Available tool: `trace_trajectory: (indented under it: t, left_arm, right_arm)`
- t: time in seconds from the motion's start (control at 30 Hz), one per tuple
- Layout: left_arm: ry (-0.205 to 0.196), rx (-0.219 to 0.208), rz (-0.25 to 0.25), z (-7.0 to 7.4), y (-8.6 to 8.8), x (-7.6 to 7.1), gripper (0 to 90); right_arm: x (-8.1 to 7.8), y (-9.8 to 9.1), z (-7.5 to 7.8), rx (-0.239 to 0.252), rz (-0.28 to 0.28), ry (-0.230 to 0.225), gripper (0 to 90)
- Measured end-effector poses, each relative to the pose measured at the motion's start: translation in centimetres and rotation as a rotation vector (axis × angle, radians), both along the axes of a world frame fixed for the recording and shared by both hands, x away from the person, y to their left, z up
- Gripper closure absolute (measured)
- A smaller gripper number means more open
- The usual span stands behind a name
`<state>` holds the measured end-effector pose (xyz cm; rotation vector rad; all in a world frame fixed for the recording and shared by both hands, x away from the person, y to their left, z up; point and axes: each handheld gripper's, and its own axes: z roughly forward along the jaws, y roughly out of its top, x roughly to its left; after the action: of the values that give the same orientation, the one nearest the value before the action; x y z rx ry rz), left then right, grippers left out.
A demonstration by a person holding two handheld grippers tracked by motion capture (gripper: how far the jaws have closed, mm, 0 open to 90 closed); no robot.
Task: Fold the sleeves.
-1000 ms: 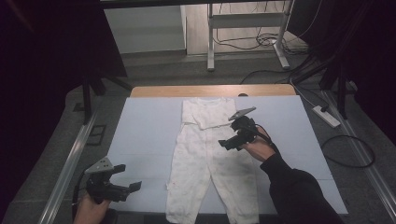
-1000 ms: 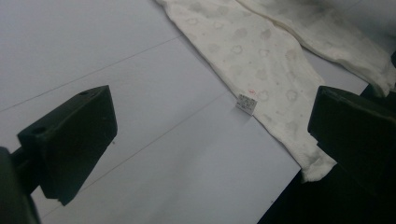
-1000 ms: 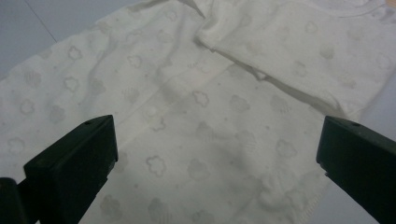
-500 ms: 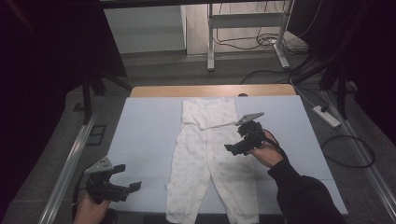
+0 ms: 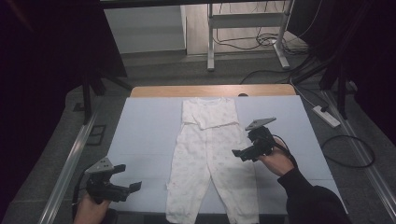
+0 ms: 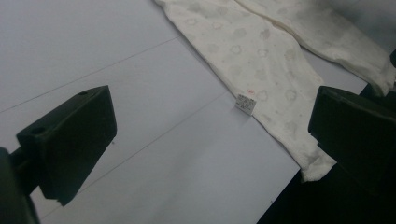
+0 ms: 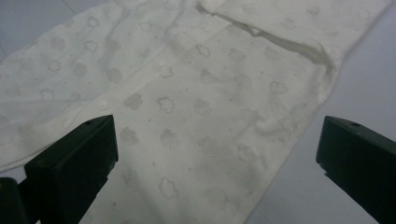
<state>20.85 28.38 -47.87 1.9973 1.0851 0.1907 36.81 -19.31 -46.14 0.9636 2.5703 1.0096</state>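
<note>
Baby clothes (image 5: pixel 212 158) are lying flat in the middle of the table (image 5: pixel 149 126). They are white with little cloud shapes on them. The top part is lying at the far end, and the two legs are reaching toward the near edge. A small tag (image 6: pixel 245 103) is sticking out from the side of the left leg.

The right hand-held gripper (image 5: pixel 243 154) is hovering just over the right leg of the clothes, near its outer edge. Its jaws are standing wide apart and are holding nothing. In the right gripper view, the cloth is showing between the two black jaws. A hand (image 5: pixel 275 161) is holding this gripper from the near right.

The left hand-held gripper (image 5: pixel 130 179) is waiting at the near left corner of the table, well apart from the clothes. Its jaws are spread wide too, with nothing between them.

Cables (image 5: pixel 261 44) are lying on the floor beyond the far end of the table.
</note>
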Motion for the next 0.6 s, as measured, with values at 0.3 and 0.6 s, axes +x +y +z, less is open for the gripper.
trace_trajectory:
  t: [0.3,0.6]
  left_arm:
    - [0.001,-0.003,0.001,0.0,0.1,0.0,0.3]
    - [0.004,-0.006,0.007,0.0,0.1,0.0,0.0]
  right_arm:
    - [-1.4,-0.9,-0.1,-0.02,-0.02,-0.009,0.0]
    - [-2.7,-2.3,0.3,-0.027,-0.067,-0.01,0.0]
